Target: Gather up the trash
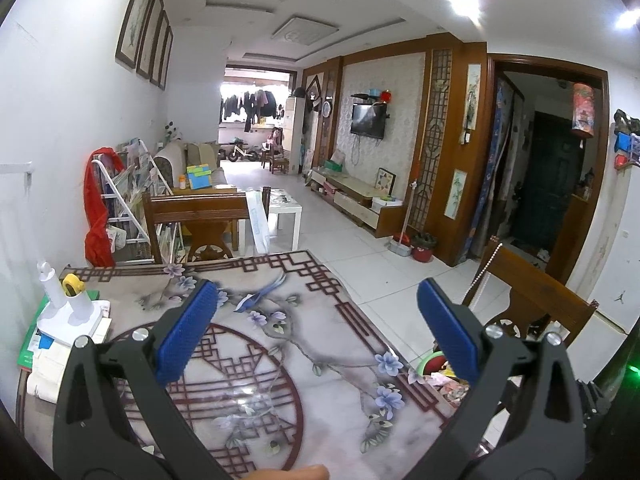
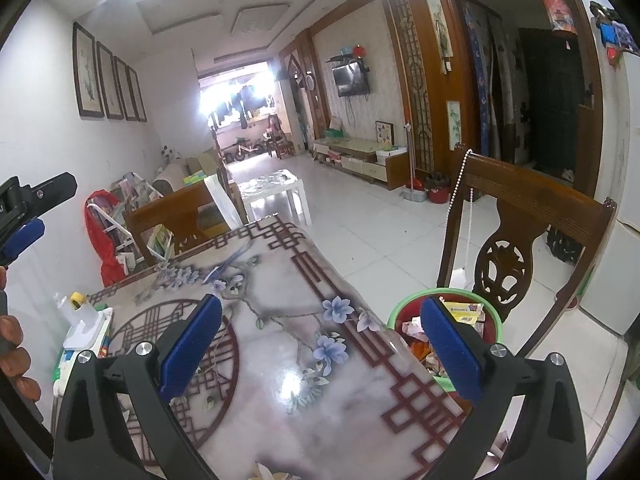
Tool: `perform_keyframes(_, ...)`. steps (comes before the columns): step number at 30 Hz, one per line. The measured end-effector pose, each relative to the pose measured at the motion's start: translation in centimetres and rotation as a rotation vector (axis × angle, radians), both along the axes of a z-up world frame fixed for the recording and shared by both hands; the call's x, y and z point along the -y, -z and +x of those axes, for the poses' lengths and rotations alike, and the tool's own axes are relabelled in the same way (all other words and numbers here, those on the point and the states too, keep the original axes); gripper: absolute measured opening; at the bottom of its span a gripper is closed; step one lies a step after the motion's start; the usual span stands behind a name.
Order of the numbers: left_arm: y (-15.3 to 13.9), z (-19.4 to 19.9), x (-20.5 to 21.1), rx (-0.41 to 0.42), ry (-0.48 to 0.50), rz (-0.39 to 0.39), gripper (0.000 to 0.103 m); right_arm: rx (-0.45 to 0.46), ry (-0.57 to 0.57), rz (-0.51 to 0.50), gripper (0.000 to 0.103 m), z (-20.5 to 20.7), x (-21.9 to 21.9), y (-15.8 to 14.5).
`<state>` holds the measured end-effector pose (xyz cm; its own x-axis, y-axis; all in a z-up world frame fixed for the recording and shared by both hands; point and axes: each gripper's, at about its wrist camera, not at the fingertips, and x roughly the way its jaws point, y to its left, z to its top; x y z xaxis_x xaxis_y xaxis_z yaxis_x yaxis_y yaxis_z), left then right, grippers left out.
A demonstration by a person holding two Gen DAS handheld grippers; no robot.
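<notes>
A red bin with a green rim (image 2: pixel 490 314) stands on the floor beside the table's right edge, full of wrappers and paper scraps; it also shows in the left wrist view (image 1: pixel 434 364). My left gripper (image 1: pixel 318 332) is open and empty above the table (image 1: pixel 320 408); it also shows at the left edge of the right wrist view (image 2: pixel 24 216). My right gripper (image 2: pixel 320 344) is open and empty above the table's right half, its right finger in front of the bin. A small pale scrap (image 2: pixel 266 472) lies at the table's near edge.
A white stand with a yellow tape roll (image 1: pixel 72 304) sits on papers at the table's left edge. A wooden chair (image 2: pixel 520 236) stands behind the bin, another chair (image 1: pixel 196 220) at the far end. Tiled floor stretches to the right.
</notes>
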<state>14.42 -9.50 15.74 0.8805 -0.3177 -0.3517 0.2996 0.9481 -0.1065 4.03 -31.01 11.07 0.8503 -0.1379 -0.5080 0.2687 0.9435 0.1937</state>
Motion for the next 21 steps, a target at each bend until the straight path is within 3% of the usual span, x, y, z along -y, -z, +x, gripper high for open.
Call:
perform_keyframes(13,1.1,1.3,0.2,-0.038,-0.004,0.01,0.098,-0.047,-0.018,0.008,0.096,1.5,-0.2,1.2)
perform_keyframes(21,2.9,2.7,0.2,-0.098,0.01,0.015,0.098,-0.124,-0.043,0.026,0.096,3.8,-0.4,3.6)
